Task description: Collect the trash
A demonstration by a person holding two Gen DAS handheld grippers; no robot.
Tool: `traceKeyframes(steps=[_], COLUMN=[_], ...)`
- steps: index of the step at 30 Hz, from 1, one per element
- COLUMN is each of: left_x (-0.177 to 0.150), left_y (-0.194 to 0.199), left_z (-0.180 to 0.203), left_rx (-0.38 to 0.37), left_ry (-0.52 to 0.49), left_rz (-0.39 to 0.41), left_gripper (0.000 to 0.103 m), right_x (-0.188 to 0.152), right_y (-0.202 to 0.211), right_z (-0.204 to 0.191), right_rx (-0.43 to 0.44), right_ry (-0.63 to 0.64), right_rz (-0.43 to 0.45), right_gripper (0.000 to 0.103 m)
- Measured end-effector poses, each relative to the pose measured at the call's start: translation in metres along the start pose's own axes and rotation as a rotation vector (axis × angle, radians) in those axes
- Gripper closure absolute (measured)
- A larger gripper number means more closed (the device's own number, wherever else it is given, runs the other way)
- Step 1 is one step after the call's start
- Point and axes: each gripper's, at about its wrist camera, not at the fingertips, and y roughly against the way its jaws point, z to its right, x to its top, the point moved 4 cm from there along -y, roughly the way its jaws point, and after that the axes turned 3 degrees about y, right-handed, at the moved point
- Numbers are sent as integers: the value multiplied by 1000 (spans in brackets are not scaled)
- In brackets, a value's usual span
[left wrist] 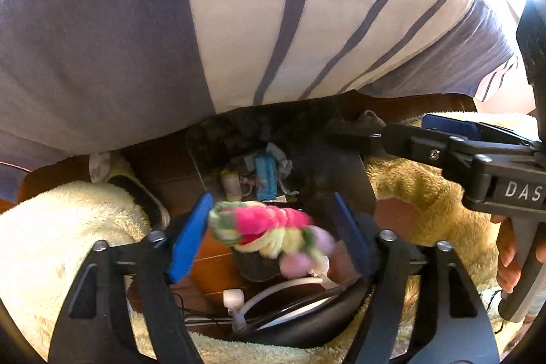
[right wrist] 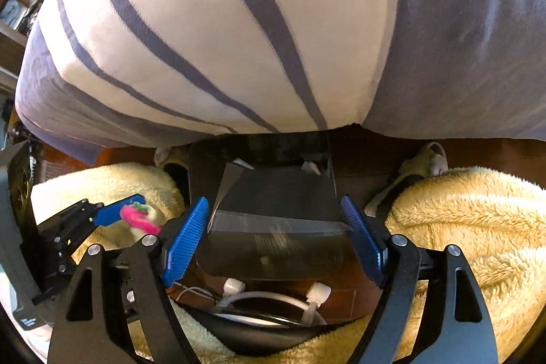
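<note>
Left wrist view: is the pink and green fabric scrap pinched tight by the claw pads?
No, the fabric scrap sits between the left claw's blue pads with visible gaps on both sides.

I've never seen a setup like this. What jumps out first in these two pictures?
A pink, green and cream wad of fluffy stuff sits between the blue pads of the left tool, right above a dark open bin on the wooden floor that already holds scraps. The right tool hangs open over the same bin. The person's striped shirt fills the top of both views, and fluffy yellow fabric covers both knees.
</note>
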Motion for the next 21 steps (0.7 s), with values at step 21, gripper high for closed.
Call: traceKeyframes(steps=[21], left_x=[33], left_y=[132], left_z=[7], left_rx=[102], left_ry=[-10], left_rz=[311], left_gripper=[8], right_x=[22], right_y=[143], right_z=[12], right_rx=[-165], right_ry=[37], right_rz=[388], right_gripper=[3])
